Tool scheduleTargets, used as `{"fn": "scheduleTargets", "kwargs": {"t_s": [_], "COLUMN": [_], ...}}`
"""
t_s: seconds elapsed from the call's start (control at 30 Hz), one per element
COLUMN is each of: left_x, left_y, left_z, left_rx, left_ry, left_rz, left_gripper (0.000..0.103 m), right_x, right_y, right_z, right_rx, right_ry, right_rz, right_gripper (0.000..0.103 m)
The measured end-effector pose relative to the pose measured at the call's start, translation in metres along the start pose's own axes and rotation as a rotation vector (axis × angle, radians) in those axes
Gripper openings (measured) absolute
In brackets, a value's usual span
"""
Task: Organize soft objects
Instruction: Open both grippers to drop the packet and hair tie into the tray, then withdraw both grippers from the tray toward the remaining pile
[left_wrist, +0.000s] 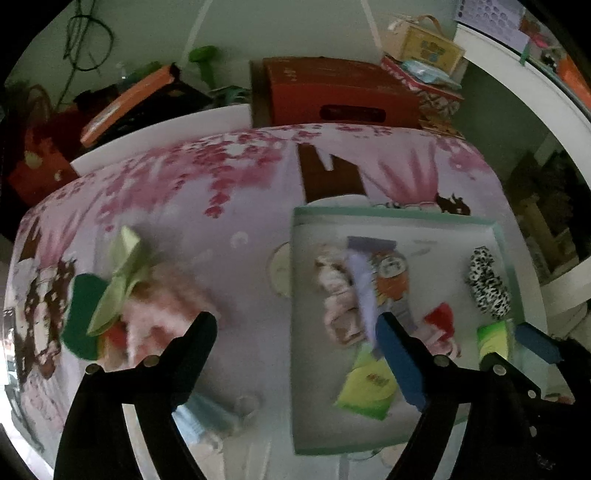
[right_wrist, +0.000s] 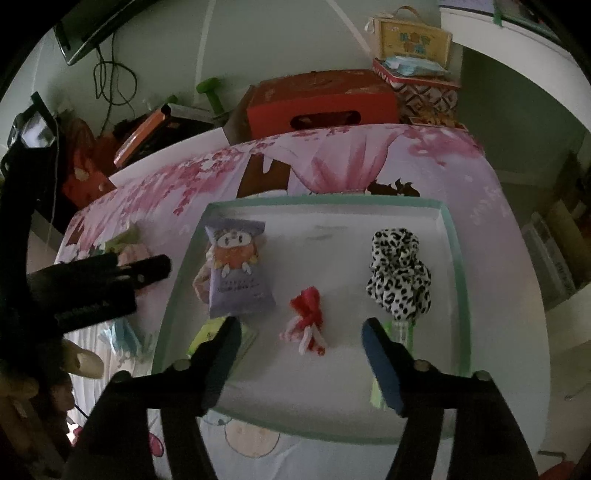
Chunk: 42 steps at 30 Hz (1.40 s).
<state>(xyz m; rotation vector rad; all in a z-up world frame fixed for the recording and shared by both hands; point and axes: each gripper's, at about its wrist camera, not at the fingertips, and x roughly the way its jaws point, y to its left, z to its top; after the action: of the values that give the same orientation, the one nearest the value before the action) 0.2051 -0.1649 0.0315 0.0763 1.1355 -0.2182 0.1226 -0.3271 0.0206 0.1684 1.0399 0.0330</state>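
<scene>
A white tray with a mint rim (right_wrist: 452, 236) (left_wrist: 495, 236) lies on the floral cloth. In it lie a purple snack pouch (right_wrist: 236, 273) (left_wrist: 391, 273), a red and white yarn bundle (right_wrist: 308, 321), a leopard-print scrunchie (right_wrist: 400, 273) (left_wrist: 487, 284), a green packet (left_wrist: 365, 387) and a pinkish scrunchie (left_wrist: 336, 291). My right gripper (right_wrist: 301, 334) is open above the yarn bundle. My left gripper (left_wrist: 295, 328) is open over the tray's left edge. Left of the tray lies a pile of soft things: a pink fluffy piece (left_wrist: 166, 314), a light green bow (left_wrist: 125, 273), a dark green pad (left_wrist: 83, 314).
A light blue mask (left_wrist: 207, 417) lies on the cloth near the front. Behind the table stand a red box (right_wrist: 321, 99), patterned boxes (right_wrist: 424, 88) and clutter at the left. The table edge drops off at the right (right_wrist: 524, 258).
</scene>
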Motion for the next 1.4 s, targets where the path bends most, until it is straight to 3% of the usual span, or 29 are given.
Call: {"fn": "scheduleTargets", "kwargs": {"t_s": [0.33,0.9,1.4], "left_x": [-0.02,-0.05,-0.072], "left_y": [0.024,0.055,0.127], "left_z": [-0.021,-0.064,-0.102], "left_rx": [-0.031,-0.055,-0.134], "left_ry": [0.001,0.002,-0.018], "left_rz": [0.05,0.051,0.09], "left_gripper": [0.099,0.099,0.1], "right_x": [-0.01,-0.036,-0.038], "right_y": [0.011,0.038,0.105], "right_z": [-0.016,-0.039,-0.045], "right_rx": [-0.006,-0.005,-0.071], "right_ry": [0.027,0.032,0.043], "right_rz": [-0.032,-0.067,-0.06], "right_gripper": [0.103,0.103,0.103]}}
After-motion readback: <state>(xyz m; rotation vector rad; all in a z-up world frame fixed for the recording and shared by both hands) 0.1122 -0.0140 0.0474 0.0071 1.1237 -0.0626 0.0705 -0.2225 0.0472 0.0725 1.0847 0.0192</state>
